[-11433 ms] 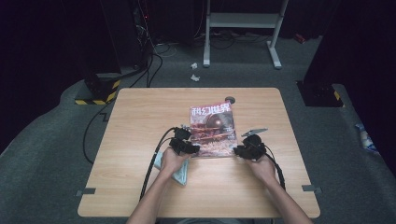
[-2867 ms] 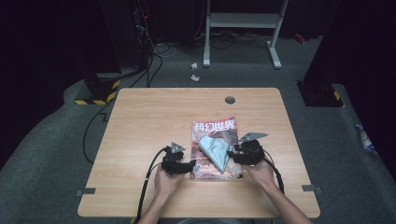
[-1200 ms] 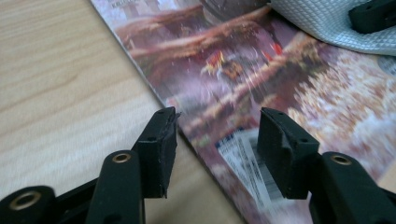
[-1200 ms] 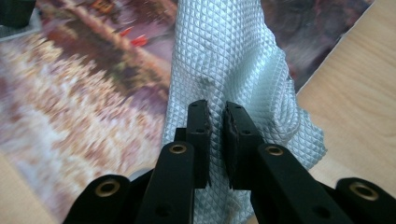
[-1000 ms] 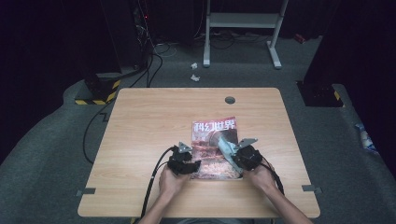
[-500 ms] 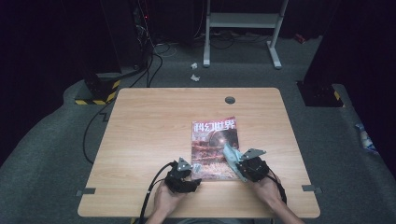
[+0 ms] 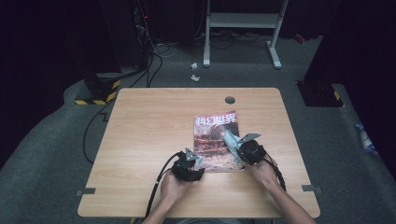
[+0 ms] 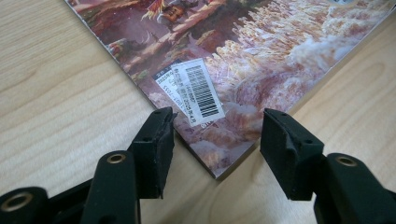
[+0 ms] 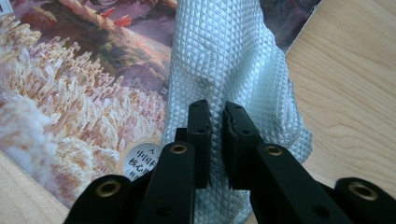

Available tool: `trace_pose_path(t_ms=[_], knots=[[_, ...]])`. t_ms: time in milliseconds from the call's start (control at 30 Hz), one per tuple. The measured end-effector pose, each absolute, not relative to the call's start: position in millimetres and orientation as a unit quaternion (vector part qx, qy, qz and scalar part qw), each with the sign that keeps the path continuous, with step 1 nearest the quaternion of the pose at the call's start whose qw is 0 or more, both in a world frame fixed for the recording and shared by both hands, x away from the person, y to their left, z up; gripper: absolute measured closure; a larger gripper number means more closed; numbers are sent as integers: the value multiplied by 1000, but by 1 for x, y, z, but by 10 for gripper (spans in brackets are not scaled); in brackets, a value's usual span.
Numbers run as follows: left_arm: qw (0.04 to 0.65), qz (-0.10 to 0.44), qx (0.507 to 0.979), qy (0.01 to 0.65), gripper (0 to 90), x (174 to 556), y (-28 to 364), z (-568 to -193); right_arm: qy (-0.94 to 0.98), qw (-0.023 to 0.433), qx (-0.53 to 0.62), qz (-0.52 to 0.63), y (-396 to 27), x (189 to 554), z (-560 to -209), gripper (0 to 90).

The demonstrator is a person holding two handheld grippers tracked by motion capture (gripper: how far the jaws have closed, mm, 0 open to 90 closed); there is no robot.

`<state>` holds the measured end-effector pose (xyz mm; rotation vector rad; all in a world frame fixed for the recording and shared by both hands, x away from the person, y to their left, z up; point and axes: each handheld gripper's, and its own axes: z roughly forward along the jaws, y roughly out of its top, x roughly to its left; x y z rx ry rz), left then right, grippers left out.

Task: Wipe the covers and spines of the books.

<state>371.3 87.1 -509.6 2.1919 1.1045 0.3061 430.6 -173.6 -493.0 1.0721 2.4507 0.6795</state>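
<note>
The left gripper [image 8: 215,140] has just been opening; its jaws stand apart, the near corner of the magazine [image 8: 243,79] between them, apparently untouched. To its right, the right gripper [image 9: 216,135] pinches the pale cloth [image 9: 224,60], which lies on the magazine's right edge.

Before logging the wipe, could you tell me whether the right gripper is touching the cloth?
Touching: the right gripper view shows the right gripper pinching a cloth fold.
</note>
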Motion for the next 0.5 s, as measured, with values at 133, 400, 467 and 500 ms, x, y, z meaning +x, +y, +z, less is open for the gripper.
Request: trace_pose_path(t_ms=[133,400,467,500], knots=[[338,130,824,437,469,373,98,-506,877,177,373,247,-173,419,-491,819],[325,139,819,452,507,383,107,-506,898,174,319,248,-146,386,-491,821],[331,136,816,455,506,385,108,-507,900,162,311,260,-134,382,-493,821],[333,132,814,457,511,385,108,-508,901,155,301,269,-123,380,-494,821]])
